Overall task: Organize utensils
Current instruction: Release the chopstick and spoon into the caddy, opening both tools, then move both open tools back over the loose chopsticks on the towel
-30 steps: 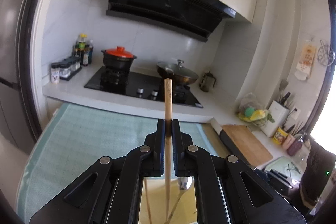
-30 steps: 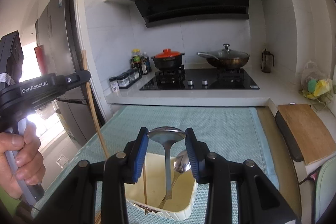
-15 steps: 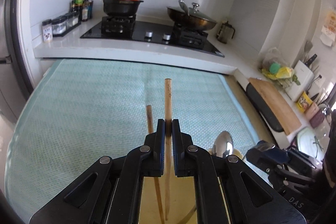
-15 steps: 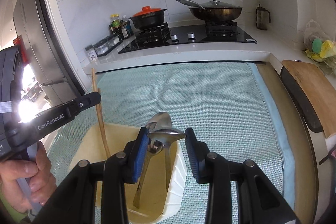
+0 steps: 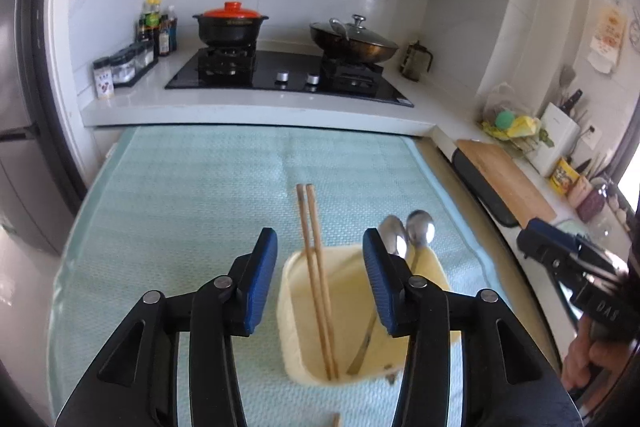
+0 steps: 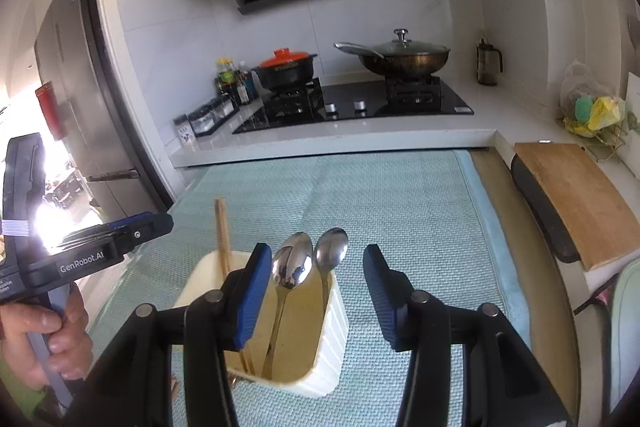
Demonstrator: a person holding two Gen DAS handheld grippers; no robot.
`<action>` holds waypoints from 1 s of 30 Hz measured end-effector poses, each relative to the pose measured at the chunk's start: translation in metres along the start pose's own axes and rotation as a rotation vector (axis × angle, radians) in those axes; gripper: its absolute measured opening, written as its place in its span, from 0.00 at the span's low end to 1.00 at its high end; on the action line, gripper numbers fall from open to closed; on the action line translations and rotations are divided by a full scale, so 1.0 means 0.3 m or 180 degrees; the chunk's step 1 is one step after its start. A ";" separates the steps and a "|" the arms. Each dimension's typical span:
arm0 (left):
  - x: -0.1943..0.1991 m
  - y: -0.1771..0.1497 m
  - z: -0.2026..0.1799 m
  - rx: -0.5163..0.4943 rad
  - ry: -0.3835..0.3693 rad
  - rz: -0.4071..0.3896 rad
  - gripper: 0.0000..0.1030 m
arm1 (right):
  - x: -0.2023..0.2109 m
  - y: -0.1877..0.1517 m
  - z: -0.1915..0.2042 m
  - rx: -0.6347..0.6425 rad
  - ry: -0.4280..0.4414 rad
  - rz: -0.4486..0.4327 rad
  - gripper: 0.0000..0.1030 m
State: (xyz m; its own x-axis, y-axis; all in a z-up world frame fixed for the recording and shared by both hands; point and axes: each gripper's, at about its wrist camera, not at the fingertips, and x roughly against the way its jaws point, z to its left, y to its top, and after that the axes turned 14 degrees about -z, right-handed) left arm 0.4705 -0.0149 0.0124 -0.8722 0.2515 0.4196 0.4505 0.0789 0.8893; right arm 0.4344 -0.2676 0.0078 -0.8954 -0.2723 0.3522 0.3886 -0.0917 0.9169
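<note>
A cream utensil holder (image 5: 304, 359) stands on the teal mat; it also shows in the right wrist view (image 6: 330, 351). Two wooden chopsticks (image 5: 314, 255) lean inside it on the left, also seen from the right wrist (image 6: 222, 239). Two metal spoons (image 5: 416, 227) stand in it on the right, bowls up, also in the right wrist view (image 6: 294, 263). My left gripper (image 5: 320, 275) is open and empty just above the holder. My right gripper (image 6: 312, 285) is open and empty above the spoons.
The teal mat (image 5: 192, 195) covers the table. Behind it is a white counter with a stove (image 5: 288, 75), an orange-lidded pot (image 5: 231, 27) and a wok (image 5: 354, 41). A wooden cutting board (image 6: 576, 191) lies at the right. A chopstick tip (image 5: 336, 419) shows near the bottom edge.
My left gripper opened and let the chopstick drop into the holder beside the other. My right gripper opened and released the spoon into the holder. Both views tilted and drew back slightly.
</note>
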 end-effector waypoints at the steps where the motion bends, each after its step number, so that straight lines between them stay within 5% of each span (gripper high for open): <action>1: 0.068 -0.005 0.007 -0.0069 -0.0001 -0.0013 0.59 | 0.061 0.004 0.010 0.0044 0.0007 -0.0050 0.48; 6: 0.416 -0.111 0.046 -0.0533 0.0019 -0.0012 0.72 | 0.368 -0.076 0.081 0.0307 0.0015 -0.0218 0.58; 13: 0.726 -0.367 0.103 -0.0698 0.0367 0.0033 0.82 | 0.648 -0.392 0.189 0.0594 -0.0191 -0.0186 0.58; 16: 0.783 -0.476 0.125 -0.0515 0.0534 0.0048 0.84 | 0.699 -0.527 0.217 0.0524 -0.0211 -0.0057 0.58; 21: 0.796 -0.598 0.173 0.0099 0.0435 0.0160 0.84 | 0.709 -0.685 0.230 0.0439 -0.0248 0.0168 0.58; 30: 0.809 -0.623 0.219 0.0123 0.0606 0.0062 0.84 | 0.716 -0.730 0.253 0.0513 -0.0265 0.0205 0.58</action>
State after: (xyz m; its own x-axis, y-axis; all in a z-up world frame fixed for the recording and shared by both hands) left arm 0.1871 0.0950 -0.0639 -0.8819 0.0666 0.4666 0.4713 0.1136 0.8746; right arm 0.1405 -0.2332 -0.1032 -0.8873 -0.1918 0.4195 0.4119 0.0799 0.9077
